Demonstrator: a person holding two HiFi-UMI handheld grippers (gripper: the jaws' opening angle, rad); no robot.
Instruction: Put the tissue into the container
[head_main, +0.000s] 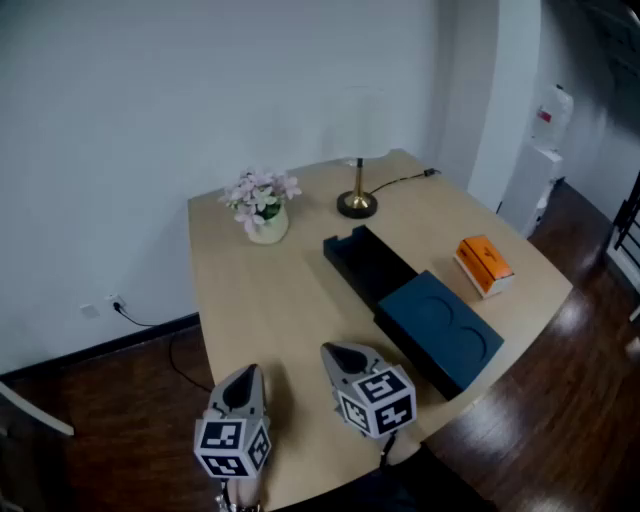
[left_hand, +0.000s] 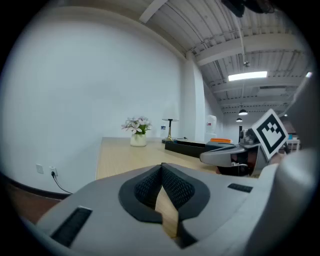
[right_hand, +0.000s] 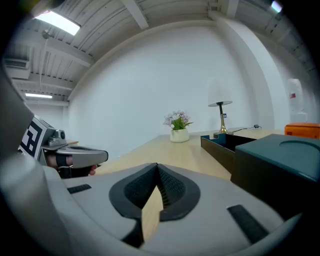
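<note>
Jaws meet: left gripper (left_hand: 162, 166), right gripper (right_hand: 157, 166); overhead unclear.

Quick count on the surface (head_main: 262, 300): two tools, a left tool (head_main: 247, 373) and a right tool (head_main: 331, 351). One orange tissue pack (head_main: 484, 264), one open black container (head_main: 366, 262), one dark blue box (head_main: 440, 330), one flower pot (head_main: 266, 226), one lamp (head_main: 357, 203).

The left gripper (head_main: 244, 378) and the right gripper (head_main: 337, 352) were smooth, pale grey plastic shells that tapered to rounded noses. Each carried a cube faced with black-and-white square markers: the left cube (head_main: 232, 448) and the right cube (head_main: 378, 402). Their pads (left_hand: 175, 189) were black and finely ribbed, set in a dark collar — and black rectangular slots (left_hand: 70, 225) were sunk into the grey housing.
</note>
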